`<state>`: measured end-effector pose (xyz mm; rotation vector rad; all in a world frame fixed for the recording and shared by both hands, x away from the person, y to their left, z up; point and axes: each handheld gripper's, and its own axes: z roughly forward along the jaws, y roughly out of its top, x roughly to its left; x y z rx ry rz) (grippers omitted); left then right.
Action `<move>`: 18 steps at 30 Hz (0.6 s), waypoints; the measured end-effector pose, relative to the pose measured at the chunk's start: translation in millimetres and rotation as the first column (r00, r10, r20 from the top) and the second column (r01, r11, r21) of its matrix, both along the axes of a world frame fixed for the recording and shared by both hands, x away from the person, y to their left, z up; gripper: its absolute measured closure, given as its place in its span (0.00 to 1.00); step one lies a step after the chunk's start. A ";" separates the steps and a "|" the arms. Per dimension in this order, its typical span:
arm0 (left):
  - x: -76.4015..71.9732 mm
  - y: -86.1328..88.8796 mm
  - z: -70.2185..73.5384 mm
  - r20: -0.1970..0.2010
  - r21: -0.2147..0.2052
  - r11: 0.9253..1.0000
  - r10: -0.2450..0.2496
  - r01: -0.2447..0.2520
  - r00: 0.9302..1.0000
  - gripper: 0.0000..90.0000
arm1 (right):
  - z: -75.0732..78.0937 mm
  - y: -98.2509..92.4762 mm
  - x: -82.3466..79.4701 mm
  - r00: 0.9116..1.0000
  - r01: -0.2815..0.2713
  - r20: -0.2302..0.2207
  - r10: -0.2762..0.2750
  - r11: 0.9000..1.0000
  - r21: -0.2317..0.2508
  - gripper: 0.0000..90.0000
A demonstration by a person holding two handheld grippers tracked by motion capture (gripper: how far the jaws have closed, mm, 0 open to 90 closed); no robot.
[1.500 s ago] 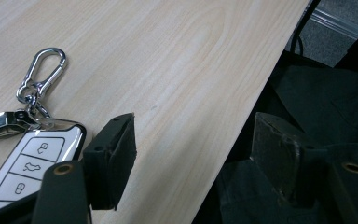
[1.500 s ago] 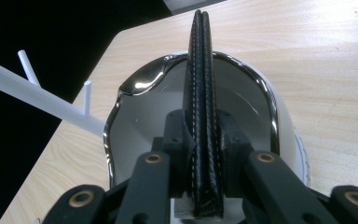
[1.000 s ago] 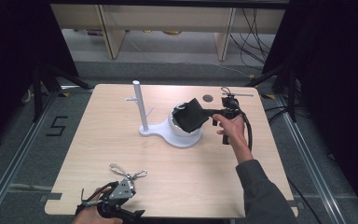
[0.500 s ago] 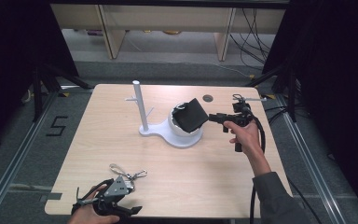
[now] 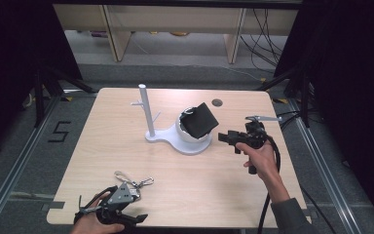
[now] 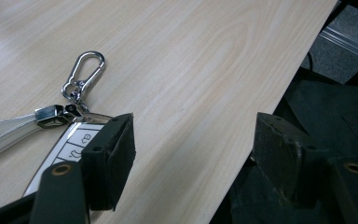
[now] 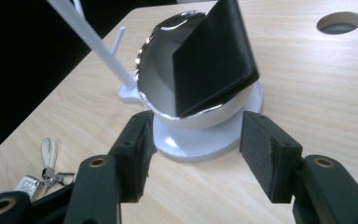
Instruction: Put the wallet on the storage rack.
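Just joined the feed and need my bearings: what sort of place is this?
Probably a lab recording bay, not a home: a lone wooden table boxed in by metal frame rails, black curtains on both sides, and loose cables on the floor behind.

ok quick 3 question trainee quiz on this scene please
1. True or false: the wallet lies flat on the table.
2. What is between the right tool's jaws?
A wallet
B keys
C nothing
3. Which tool is next to the keys?

Key:
1. False. It leans tilted in the bowl on the white stand.
2. C. The jaws have just been opening, short of the bowl.
3. The left tool, open, at the table's near edge.
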<state>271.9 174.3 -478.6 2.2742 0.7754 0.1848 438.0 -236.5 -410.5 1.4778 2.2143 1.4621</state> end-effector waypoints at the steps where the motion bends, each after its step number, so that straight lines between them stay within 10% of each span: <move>1: 0.8 -0.1 0.9 0.001 0.001 1.000 -0.009 0.009 1.000 0.33 | 0.0 2.4 -4.4 1.000 0.011 -0.029 -0.011 1.000 0.024 0.50; 18: 10.6 4.2 10.6 0.029 -0.006 1.000 0.022 -0.021 0.999 0.30 | -37.2 6.4 -42.0 1.000 -0.024 -0.019 0.023 0.998 -0.052 0.43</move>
